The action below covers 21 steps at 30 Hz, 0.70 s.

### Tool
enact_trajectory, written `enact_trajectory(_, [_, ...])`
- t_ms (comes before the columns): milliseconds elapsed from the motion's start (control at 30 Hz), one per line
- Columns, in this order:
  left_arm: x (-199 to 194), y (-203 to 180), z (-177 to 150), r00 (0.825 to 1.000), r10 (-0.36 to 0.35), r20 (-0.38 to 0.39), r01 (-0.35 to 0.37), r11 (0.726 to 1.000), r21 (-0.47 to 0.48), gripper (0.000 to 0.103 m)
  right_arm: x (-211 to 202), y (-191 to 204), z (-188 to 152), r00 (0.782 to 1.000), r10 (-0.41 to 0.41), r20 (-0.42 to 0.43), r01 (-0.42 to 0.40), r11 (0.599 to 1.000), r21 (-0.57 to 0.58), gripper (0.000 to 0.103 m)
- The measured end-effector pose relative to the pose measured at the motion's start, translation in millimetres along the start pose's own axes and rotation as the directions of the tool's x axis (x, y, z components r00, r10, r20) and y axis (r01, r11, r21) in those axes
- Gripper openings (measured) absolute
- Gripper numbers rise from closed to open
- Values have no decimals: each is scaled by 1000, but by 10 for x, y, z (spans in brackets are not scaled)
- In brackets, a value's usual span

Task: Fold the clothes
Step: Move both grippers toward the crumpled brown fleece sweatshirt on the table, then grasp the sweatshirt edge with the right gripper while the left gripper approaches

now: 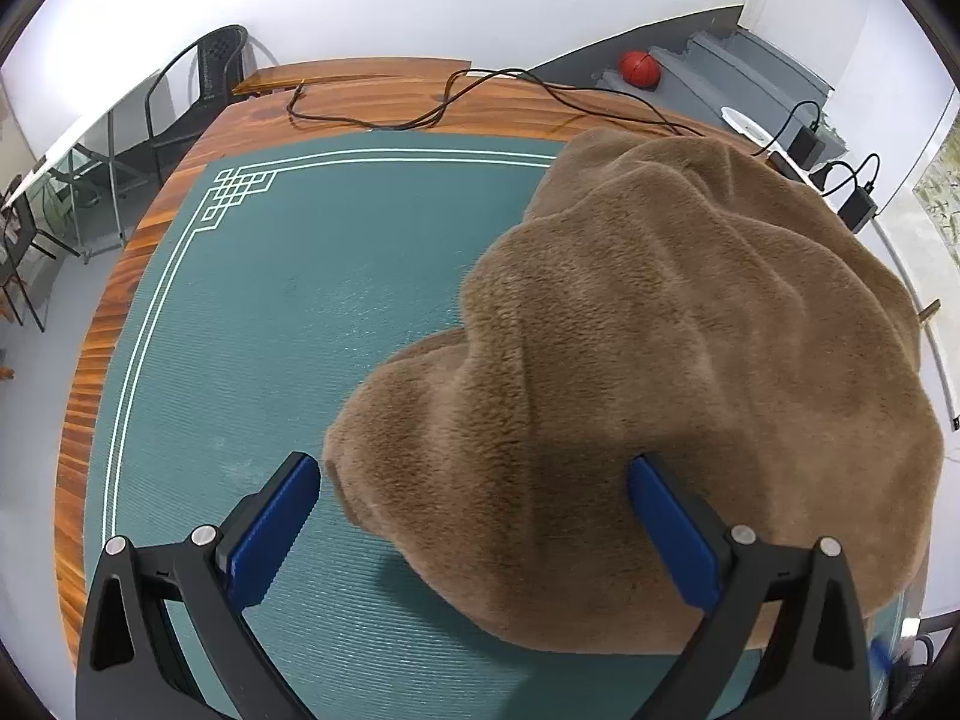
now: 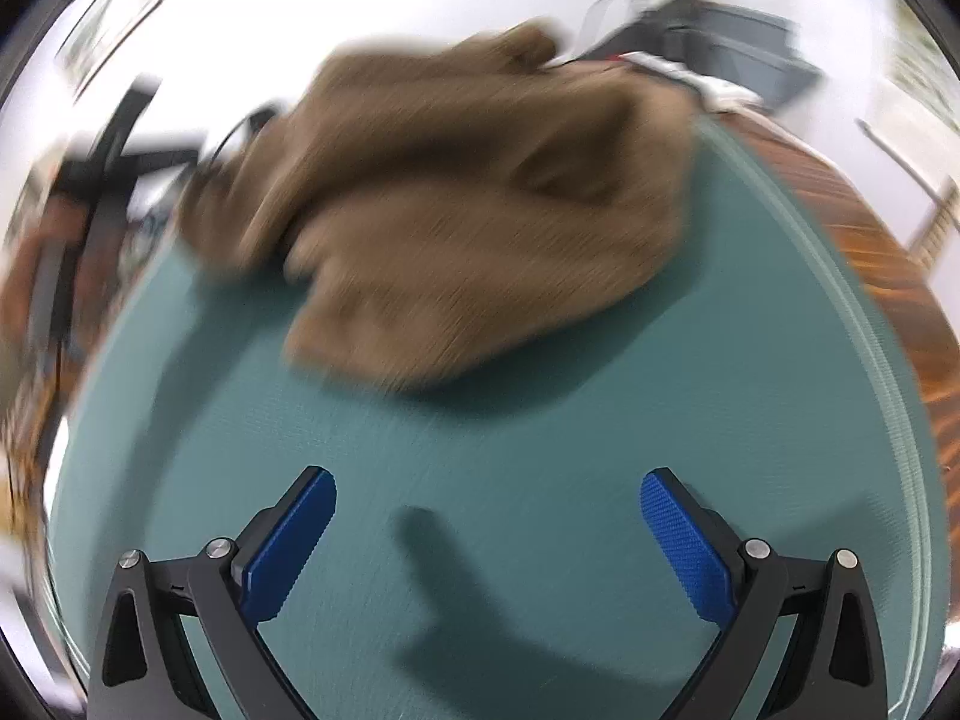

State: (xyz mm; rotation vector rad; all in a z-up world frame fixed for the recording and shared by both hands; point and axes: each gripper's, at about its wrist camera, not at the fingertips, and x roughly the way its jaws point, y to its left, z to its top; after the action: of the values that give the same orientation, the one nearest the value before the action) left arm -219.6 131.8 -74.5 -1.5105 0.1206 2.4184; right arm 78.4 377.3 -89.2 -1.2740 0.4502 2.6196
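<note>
Garment: brown plush garment lies bunched in a lumpy heap on green mat atop wooden table, not flat, no crisp fold visible; type of clothing can't be told.

L wrist view: heap fills 1–4 o'clock, near lobe reaching down between the fingers. Left gripper jaws wide apart, holding nothing; R-side pad appears to sit at or on the fabric, L-side pad over bare mat.

R wrist view (motion-blurred): garment at 12 o'clock, well apart from right gripper, jaws wide apart, empty, only mat between.

So L gripper is much nearer.

Long axis in L view runs approx 7 to 1 o'clock. No collar, hem or sleeve discernible, so which end points where can't be told.
</note>
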Motion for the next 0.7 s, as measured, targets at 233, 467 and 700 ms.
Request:
enact_trajectory(233, [30, 80, -26, 1000, -4, -12, 4, 1000, -23, 103, -64, -602, 994, 984, -67, 168, 44, 989, 139, 103])
enact_trajectory(467, [38, 120, -78, 1000, 1, -15, -1, 1000, -24, 103, 350, -774, 1600, 985, -101, 142, 90, 993, 81, 103])
enact_trajectory(700, [55, 177, -153, 1000, 7, -15, -7, 1000, -18, 103, 890, -965, 1970, 994, -93, 54, 88, 992, 87, 103])
